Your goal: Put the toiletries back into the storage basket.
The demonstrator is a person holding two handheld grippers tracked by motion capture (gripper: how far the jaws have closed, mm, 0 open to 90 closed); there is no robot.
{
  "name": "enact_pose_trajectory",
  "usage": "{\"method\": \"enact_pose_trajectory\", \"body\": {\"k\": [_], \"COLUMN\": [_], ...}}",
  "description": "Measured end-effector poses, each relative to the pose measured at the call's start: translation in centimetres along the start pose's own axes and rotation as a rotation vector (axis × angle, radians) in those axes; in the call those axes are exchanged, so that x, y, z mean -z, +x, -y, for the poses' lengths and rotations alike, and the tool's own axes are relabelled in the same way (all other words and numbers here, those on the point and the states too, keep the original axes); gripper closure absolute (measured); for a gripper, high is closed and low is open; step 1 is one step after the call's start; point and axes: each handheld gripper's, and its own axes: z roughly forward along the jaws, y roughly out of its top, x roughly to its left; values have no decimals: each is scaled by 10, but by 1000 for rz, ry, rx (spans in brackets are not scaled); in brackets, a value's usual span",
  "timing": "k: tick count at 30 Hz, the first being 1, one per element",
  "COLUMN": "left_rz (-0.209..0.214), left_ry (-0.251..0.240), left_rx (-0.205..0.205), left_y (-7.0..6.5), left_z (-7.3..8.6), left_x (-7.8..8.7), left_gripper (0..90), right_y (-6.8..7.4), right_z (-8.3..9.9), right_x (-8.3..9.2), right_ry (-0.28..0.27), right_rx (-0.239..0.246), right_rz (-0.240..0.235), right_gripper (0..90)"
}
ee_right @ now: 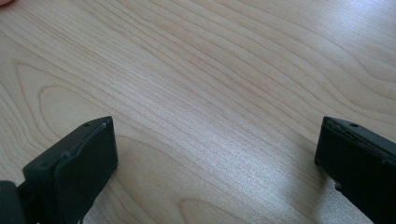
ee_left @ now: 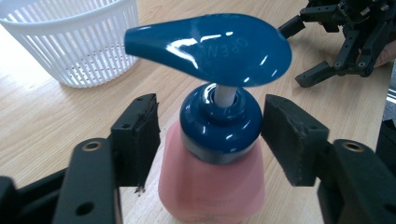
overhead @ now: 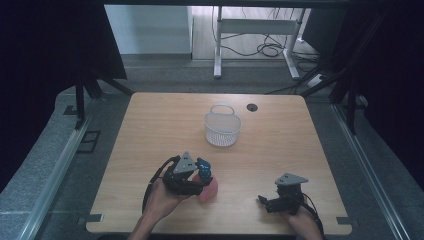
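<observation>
A pink pump bottle (overhead: 208, 190) with a blue pump head (ee_left: 210, 46) and blue collar (ee_left: 219, 130) stands on the wooden table (overhead: 150, 130), near its front edge. My left gripper (overhead: 202, 182) has its jaws on either side of the collar. In the left gripper view the left pad (ee_left: 140, 135) stands clear of the collar and the right pad (ee_left: 289, 135) is almost against it. My right gripper (overhead: 264, 202) rests to the right near the front edge, its jaws wide apart over bare wood (ee_right: 215, 154).
A white slotted basket (overhead: 222, 131) stands behind the bottle at the table's middle, seen up close in the left gripper view (ee_left: 74, 46). A dark cable hole (overhead: 252, 107) lies behind it. The right gripper (ee_left: 294, 53) sits beyond the bottle, to its right.
</observation>
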Motion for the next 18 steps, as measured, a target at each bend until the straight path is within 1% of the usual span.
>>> {"method": "enact_pose_trajectory", "body": {"k": [3,4,6,7,8,9,10,15,18], "left_rz": [6,5,2,6,12,13,11,9,-10], "left_ry": [5,6,10,6,4,6,7,12,16], "left_rx": [-2,-6,-10,-5,-5,-10,-14,-6,-5], "left_y": [-1,-1,-1,-1,-1,-1,-1,-1,0], "left_z": [-1,-1,-2,-2,-2,-3,-3,-4,-5], "left_x": [-2,-2,-2,-3,-3,-3,-3,-3,-3], "left_gripper": [434,434,462,494,494,513,516,523,525], "right_y": [0,0,0,0,0,0,0,0,0], "right_z": [0,0,0,0,0,0,0,0,0], "right_x": [0,0,0,0,0,0,0,0,0], "right_ry": [0,0,0,0,0,0,0,0,0], "right_rx": [0,0,0,0,0,0,0,-2,-5], "right_rz": [0,0,0,0,0,0,0,-1,-1], "right_gripper": [0,0,0,0,0,0,0,0,0]}}
